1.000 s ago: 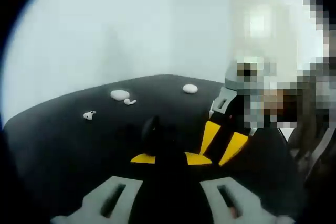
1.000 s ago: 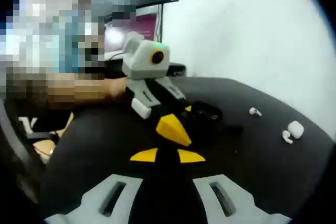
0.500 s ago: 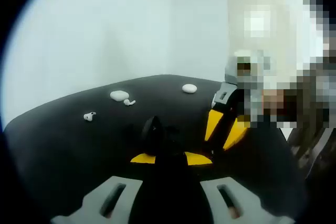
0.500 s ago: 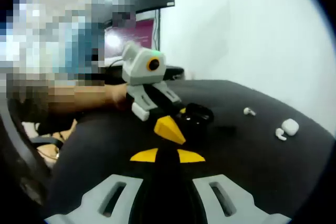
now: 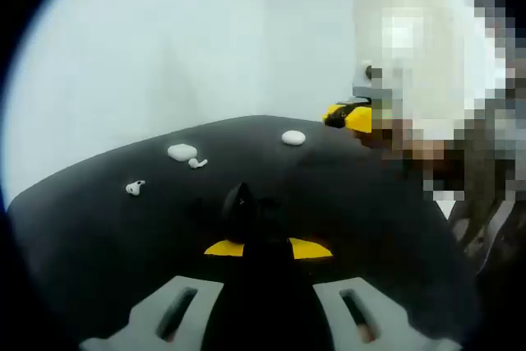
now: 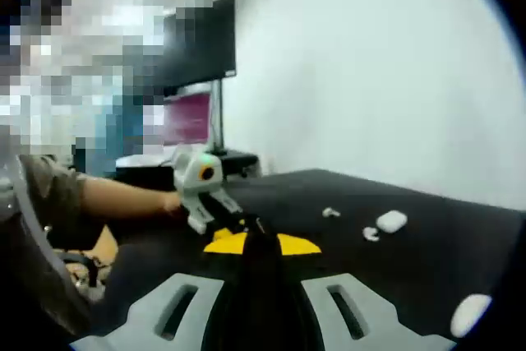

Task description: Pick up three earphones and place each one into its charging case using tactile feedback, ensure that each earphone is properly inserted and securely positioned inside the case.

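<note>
Left gripper view: your left gripper [image 5: 267, 248], jaws shut w/ nothing between, sits nearest; loose earbud [image 5: 135, 188] lies ahead-left on tabletop [image 5: 370, 228], well apart.

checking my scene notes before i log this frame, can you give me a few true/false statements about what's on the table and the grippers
1. The table has a black top. True.
2. Two loose white earphones lie on the table. True: one earphone lies alone, and a second earphone lies right beside a white case.
3. Every case on the table is black. False: two white cases show, the second white case lying farther back.
4. The right gripper rests flat on the table. False: in the left gripper view it is raised above the far edge.
5. The left gripper is low over the table, near a small black object. True.
6. A red cloth covers the wall. False: the wall is plain white.
</note>
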Demonstrator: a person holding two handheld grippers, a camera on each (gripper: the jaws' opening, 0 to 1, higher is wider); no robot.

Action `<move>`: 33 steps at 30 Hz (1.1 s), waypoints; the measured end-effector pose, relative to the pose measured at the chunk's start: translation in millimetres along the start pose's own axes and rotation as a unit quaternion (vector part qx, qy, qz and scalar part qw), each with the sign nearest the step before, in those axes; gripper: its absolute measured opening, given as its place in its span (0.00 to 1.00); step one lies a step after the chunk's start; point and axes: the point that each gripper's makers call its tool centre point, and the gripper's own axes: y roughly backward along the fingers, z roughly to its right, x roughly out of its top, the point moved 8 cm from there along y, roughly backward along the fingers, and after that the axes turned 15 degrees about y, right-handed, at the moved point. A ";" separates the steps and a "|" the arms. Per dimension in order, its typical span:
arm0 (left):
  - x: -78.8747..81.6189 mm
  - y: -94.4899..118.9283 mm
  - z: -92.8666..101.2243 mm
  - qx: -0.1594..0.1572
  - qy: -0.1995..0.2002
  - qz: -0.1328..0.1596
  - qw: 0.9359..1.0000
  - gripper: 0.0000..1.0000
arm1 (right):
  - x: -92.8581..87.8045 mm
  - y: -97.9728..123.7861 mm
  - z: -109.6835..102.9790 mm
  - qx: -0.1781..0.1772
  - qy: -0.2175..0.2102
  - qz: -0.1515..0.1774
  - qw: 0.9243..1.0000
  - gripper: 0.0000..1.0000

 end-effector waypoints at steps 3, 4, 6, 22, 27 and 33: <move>3.8 -8.6 7.2 -0.005 -0.007 -0.001 1.000 0.14 | -2.7 3.0 1.5 -0.005 0.002 -0.006 1.000 0.14; 6.2 -13.8 12.1 -0.016 -0.008 -0.004 1.000 0.14 | -4.4 3.4 1.3 -0.005 0.002 -0.010 1.000 0.14; 9.9 -21.9 19.6 -0.026 -0.019 -0.005 0.999 0.14 | -8.6 4.9 1.7 -0.009 0.005 -0.020 1.000 0.14; 1.0 -42.6 28.7 -0.058 -0.035 -0.016 0.998 0.14 | 2.6 8.3 10.0 -0.018 0.098 -0.105 0.989 0.14; 0.2 -43.0 28.8 -0.062 -0.027 -0.016 0.998 0.14 | 17.5 -4.9 8.1 0.020 0.145 -0.145 0.978 0.14; 0.5 -44.9 27.0 -0.068 -0.008 -0.020 0.997 0.14 | 23.8 -21.6 8.4 0.067 0.181 -0.199 0.961 0.14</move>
